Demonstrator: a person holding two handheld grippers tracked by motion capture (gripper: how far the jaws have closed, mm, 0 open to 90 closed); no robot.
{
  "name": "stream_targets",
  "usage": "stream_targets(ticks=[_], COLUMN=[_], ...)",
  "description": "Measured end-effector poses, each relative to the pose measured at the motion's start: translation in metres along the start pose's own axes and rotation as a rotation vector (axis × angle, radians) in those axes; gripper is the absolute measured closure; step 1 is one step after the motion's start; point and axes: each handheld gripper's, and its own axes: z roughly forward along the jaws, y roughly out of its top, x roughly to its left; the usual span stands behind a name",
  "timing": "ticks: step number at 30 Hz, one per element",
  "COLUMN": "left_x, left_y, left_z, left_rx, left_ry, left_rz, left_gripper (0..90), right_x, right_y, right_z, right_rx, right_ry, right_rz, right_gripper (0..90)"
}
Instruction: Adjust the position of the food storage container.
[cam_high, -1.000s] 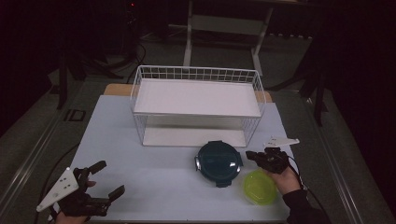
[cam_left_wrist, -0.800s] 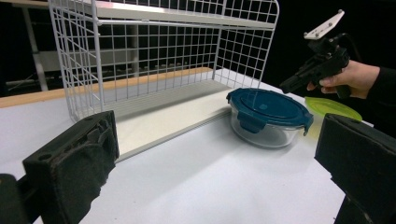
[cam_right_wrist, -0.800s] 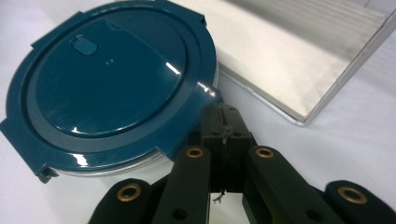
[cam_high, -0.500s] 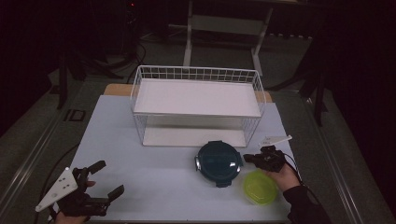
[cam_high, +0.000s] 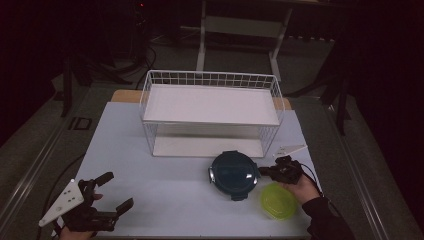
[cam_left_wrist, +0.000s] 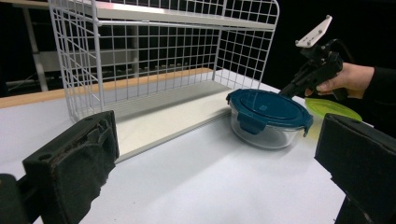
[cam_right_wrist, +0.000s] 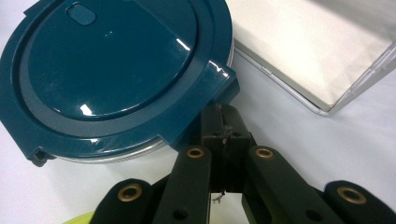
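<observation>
1. Sat on the white table (cam_high: 165, 190), just in front of the white wire rack (cam_high: 210, 112): a round glass food container with a teal snap-lock lid (cam_high: 233, 173), upright and lidded.
2. Lay just beside it, toward the person's right: a yellow-green lid (cam_high: 278, 201), apart from the container.
3. Pressed together, jaws flat against each other, at the container's near latch tab (cam_right_wrist: 223, 78): the right gripper (cam_right_wrist: 223, 133); touching the tab or just short of it, could not tell.
4. Spread wide and holding nothing, well apart at the table's near left corner: the left gripper (cam_high: 107, 195).
5. Judged heavy for its size, rigid and breakable: thick clear glass bowl under a glossy, slippery plastic lid.
6. Best taken at a latch tab or the lid's raised rim, not on the smooth dome; likely to slide on the table if pushed sideways.
</observation>
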Motion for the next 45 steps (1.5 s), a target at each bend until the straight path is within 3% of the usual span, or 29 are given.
stream_targets(ticks=[13,34,37,39,42,45], left_x=[0.0,0.0,0.0,-0.001,-0.001,-0.001], left_y=[0.0,0.0,0.0,0.0,0.0,-0.001], left_z=[0.001,0.0,0.001,0.0,-0.001,-0.002], left_rx=[0.001,0.003,0.004,0.003,0.001,-0.001], left_ry=[-0.002,-0.004,-0.004,-0.006,-0.005,-0.008], left_rz=[0.0,0.001,0.001,0.001,0.008,0.008], left_gripper=[0.0,0.0,0.0,0.0,0.0,0.0], right_x=[0.011,0.042,0.047,0.056,0.062,0.058], right_y=[0.01,0.043,0.051,0.06,0.067,0.067], right_z=[0.006,0.028,0.024,0.028,0.034,0.034], right_rx=[0.033,0.098,0.038,0.079,0.072,0.06], right_ry=[0.001,0.046,0.115,0.065,0.082,0.069], right_rz=[-0.041,-0.139,-0.125,-0.153,-0.192,-0.185], right_gripper=[90.0,90.0,90.0,90.0,90.0,90.0])
